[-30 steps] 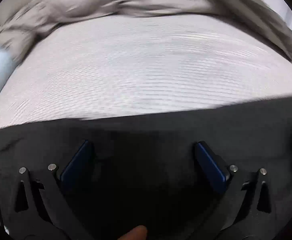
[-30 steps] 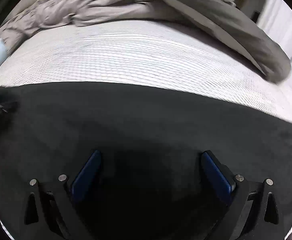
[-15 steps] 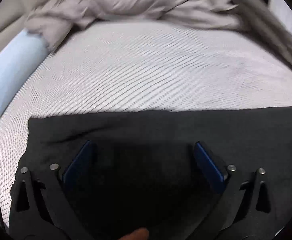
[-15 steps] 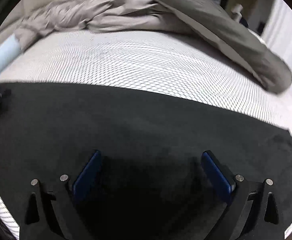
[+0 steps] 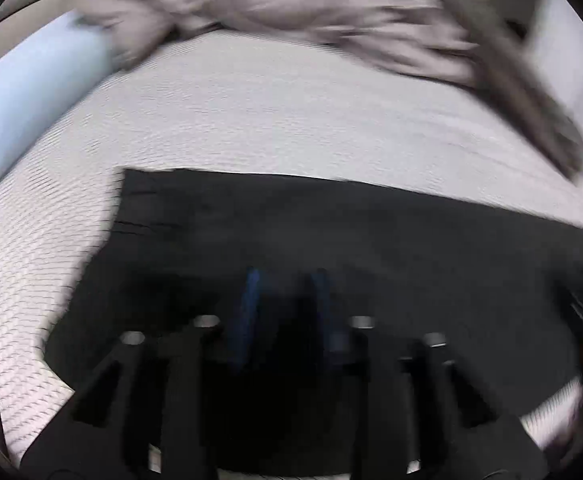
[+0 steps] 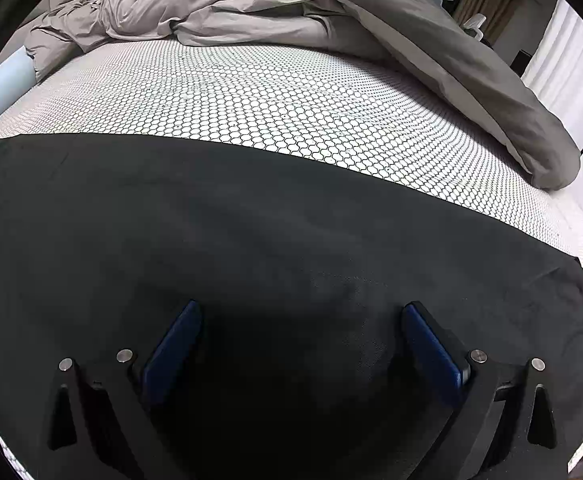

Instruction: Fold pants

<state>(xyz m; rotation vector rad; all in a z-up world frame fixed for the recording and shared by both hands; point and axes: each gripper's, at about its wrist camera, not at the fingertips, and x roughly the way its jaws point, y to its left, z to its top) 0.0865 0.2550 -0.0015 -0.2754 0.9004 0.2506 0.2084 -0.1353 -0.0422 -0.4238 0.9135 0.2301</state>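
- Pants [image 6: 251, 240] lie flat on the bed [image 6: 291, 104], directly beneath and ahead of both grippers.
- Left gripper [image 5: 287, 292]: jaws have just been closing, now narrow; blur hides whether they pinch cloth.
- Right gripper [image 6: 301, 344]: jaws spread wide, holding nothing.
- Judgement: catch only the pants' edge near the left end, not the sheet, then match with the right before lifting.

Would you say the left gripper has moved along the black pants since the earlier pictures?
Yes. The left gripper has slid leftward toward the black pants' end, bringing the light blue pillow further into view; its jaws have just been closing.
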